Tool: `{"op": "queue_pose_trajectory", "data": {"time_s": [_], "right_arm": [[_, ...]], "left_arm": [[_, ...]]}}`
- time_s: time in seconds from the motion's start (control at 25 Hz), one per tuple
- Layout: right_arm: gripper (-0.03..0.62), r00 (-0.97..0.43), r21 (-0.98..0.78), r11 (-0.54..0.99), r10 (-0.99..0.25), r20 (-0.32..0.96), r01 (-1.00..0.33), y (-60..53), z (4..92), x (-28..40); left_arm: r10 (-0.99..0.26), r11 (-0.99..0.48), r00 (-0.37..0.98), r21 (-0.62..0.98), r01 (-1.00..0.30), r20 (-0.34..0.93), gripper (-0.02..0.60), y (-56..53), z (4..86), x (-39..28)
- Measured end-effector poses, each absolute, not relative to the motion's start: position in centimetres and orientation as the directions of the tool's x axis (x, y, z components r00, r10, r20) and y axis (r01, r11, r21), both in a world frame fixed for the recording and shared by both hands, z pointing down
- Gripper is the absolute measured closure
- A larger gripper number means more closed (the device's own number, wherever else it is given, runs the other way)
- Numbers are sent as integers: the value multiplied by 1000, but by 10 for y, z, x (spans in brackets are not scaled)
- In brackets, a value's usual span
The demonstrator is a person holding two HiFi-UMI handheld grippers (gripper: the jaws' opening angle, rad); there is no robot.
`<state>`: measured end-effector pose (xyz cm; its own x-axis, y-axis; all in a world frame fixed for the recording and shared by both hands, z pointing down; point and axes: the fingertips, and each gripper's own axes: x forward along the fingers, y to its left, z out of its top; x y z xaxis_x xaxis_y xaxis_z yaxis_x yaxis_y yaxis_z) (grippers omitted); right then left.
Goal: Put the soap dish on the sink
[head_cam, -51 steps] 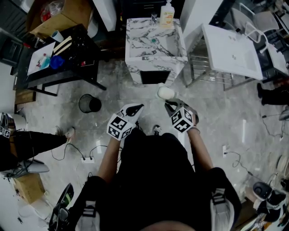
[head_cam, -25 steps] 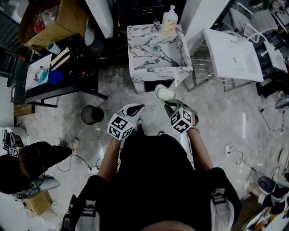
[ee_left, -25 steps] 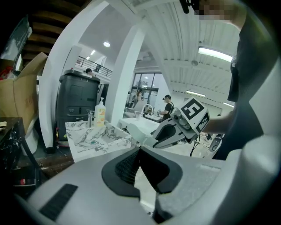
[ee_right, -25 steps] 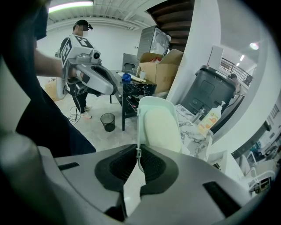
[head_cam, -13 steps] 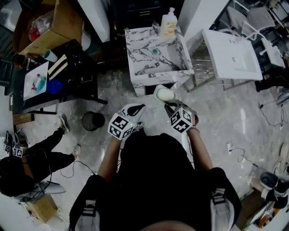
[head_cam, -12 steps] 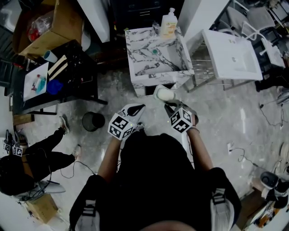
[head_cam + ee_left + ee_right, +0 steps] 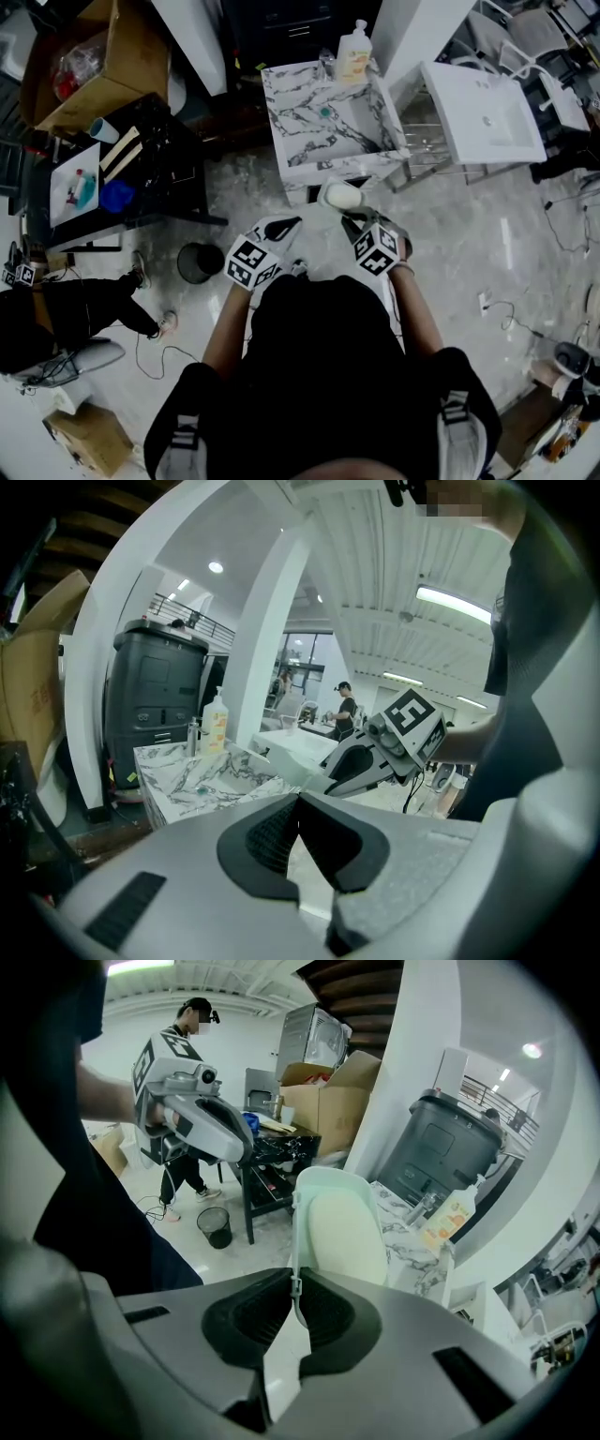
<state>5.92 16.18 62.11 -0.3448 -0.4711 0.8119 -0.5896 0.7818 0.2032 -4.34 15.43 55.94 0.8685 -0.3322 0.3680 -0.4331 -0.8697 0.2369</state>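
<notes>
A pale green soap dish (image 7: 342,195) with a cream bar in it hangs above the floor, just short of the marble sink (image 7: 323,117). My right gripper (image 7: 350,217) is shut on its rim. In the right gripper view the dish (image 7: 342,1227) stands upright on edge between the pads, with the marble sink (image 7: 412,1232) beyond it. My left gripper (image 7: 282,228) is beside it on the left, shut with nothing in it; its pads (image 7: 281,832) meet. A soap bottle (image 7: 353,54) stands on the sink's back edge.
A black table (image 7: 141,187) with small items and a cardboard box (image 7: 103,56) are at the left, and a black waste bin (image 7: 200,262) stands on the floor. A white basin on a rack (image 7: 483,108) is right of the sink. A person (image 7: 56,314) sits low at the far left. Cables lie on the floor.
The sink has come closer in the head view as I walk toward it. Both grippers keep their pose, the dish still held. The person at the left has shifted.
</notes>
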Motion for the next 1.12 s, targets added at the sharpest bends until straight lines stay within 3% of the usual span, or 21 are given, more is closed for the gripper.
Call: {"op": "queue_pose_trajectory", "data": {"time_s": [0.72, 1.12], "right_arm": [[577, -311, 213, 764, -477, 822, -609, 143, 624, 47], [577, -346, 222, 806, -461, 818, -548, 104, 626, 66]], "left_arm": [[-296, -886, 876, 235, -401, 381, 583, 135, 561, -65], [-380, -841, 839, 232, -488, 389, 583, 110, 558, -55]]}}
